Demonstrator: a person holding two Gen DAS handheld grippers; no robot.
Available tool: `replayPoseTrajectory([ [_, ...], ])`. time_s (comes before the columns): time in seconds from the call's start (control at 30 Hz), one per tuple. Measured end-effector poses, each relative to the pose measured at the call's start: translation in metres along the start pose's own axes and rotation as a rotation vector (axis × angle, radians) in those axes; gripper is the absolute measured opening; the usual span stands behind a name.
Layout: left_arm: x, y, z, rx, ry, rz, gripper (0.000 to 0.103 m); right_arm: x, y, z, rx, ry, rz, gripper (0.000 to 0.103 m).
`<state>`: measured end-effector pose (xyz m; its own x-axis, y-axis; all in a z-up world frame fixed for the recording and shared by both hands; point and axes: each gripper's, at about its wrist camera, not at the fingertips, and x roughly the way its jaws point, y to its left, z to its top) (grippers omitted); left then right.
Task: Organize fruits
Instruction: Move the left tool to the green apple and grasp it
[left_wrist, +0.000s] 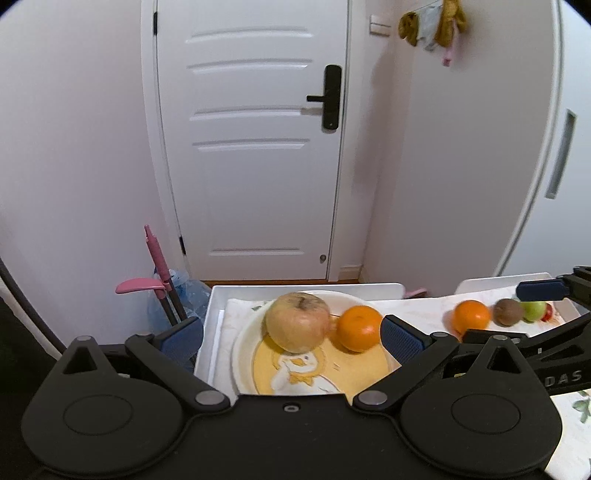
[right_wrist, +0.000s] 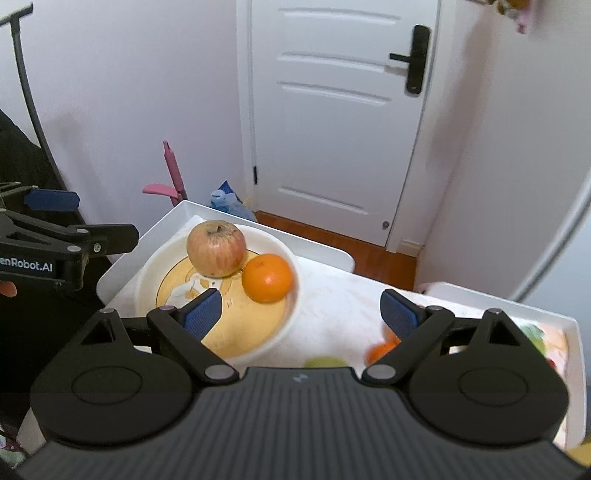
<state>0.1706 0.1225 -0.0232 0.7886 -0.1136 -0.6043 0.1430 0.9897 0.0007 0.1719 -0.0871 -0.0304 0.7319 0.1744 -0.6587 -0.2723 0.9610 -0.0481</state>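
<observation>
Two oranges (left_wrist: 359, 328) (left_wrist: 471, 316), one apple (left_wrist: 297, 321), one kiwi (left_wrist: 508, 311), one plate (left_wrist: 243, 339).

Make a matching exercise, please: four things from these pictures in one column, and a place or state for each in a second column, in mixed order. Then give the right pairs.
Things:
1. apple
2. kiwi
3. left tongs
4. door handle

Places or states:
A. open, holding nothing
B. black, on the white door
C. on the plate, beside an orange
D. on the cloth outside the plate, between an orange and a green fruit

Pairs: 1-C, 2-D, 3-A, 4-B
</observation>
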Motion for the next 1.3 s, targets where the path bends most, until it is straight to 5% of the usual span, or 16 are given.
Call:
replayPoseTrajectory([
  [0.27,-0.040,-0.043,-0.019,0.044,-0.003,-0.034,0.103,-0.064,-0.030,-0.046,0.045,0.001,-0.048,0.103],
  [0.63,-0.046,-0.098,-0.051,0.097,0.047,-0.136,0.103,-0.106,-0.058,-0.120,0.149,0.071,-0.135,0.103],
  [1.0,-0.005,-0.137,-0.066,0.249,0.074,-0.199,0.103,-0.091,-0.068,-0.170,0.325,0.148,-0.206,0.103],
  [1.3,0.051,-0.159,-0.069,0.414,0.089,-0.227,0.099,-0.059,-0.065,-0.178,0.395,0.195,-0.210,0.103],
])
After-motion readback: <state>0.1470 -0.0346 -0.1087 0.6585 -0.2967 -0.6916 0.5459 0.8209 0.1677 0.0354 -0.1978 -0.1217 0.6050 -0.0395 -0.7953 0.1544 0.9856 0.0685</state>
